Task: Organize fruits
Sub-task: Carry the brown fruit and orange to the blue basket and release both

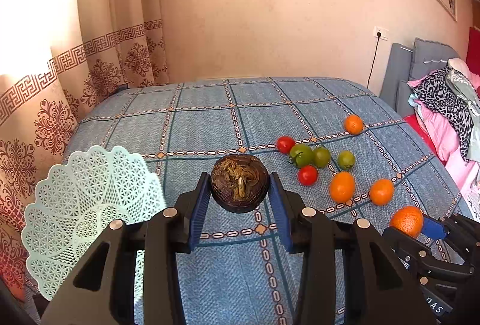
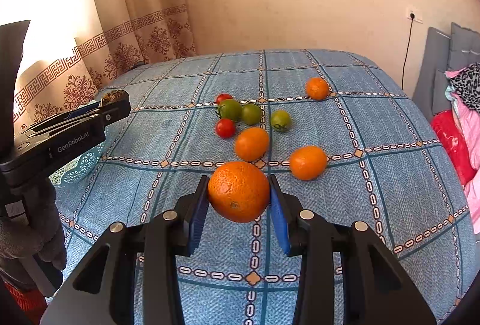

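Note:
My left gripper (image 1: 239, 190) is shut on a dark purple-brown round fruit (image 1: 239, 182), held above the blue checked cloth (image 1: 210, 121). A pale green lattice basket (image 1: 90, 205) sits just to its left. My right gripper (image 2: 239, 199) is shut on a large orange (image 2: 238, 191); in the left wrist view that orange (image 1: 407, 221) shows at the lower right. On the cloth lie three small oranges (image 2: 251, 144) (image 2: 308, 162) (image 2: 316, 88), three green tomatoes (image 2: 230, 109) and two red tomatoes (image 2: 225, 127).
The cloth covers a table whose far edge meets a patterned curtain (image 1: 60, 103) and a beige wall. A grey headboard and a pile of clothes (image 1: 444, 103) lie to the right. A gloved hand (image 2: 30, 229) holds the left gripper body (image 2: 66, 133).

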The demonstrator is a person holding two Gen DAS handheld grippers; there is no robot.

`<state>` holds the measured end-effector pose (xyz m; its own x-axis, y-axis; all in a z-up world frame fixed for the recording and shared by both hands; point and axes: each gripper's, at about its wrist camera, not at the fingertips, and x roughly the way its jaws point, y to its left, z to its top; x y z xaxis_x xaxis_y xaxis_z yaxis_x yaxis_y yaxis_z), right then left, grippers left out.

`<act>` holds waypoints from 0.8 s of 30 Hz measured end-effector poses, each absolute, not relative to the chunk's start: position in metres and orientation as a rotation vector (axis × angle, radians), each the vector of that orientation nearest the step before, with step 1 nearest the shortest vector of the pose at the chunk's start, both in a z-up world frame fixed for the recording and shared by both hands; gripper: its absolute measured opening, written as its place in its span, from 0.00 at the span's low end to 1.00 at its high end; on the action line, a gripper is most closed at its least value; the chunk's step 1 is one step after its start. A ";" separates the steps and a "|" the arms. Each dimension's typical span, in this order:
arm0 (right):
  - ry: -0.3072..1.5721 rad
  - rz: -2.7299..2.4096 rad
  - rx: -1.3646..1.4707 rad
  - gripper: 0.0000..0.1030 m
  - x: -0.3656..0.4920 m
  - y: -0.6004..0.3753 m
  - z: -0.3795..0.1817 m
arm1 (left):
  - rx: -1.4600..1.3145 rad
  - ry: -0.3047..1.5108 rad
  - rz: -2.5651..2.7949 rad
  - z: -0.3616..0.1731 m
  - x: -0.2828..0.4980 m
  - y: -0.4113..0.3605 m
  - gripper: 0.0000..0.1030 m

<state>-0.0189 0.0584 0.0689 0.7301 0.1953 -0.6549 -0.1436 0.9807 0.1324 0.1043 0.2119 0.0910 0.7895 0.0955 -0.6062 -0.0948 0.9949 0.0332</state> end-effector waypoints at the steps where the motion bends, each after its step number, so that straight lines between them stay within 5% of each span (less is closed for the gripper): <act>1: 0.727 0.198 0.072 0.37 -0.018 0.063 0.070 | 0.000 0.644 0.120 0.094 0.100 0.218 0.39; 24: 0.725 0.441 0.036 0.37 0.018 0.200 0.092 | -0.114 0.668 0.387 0.078 0.043 0.357 0.40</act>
<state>0.0175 0.2000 0.0921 0.6611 0.4025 -0.6332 -0.3779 0.9077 0.1824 0.0429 0.3571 0.0784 0.7171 0.3124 -0.6231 -0.3849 0.9227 0.0196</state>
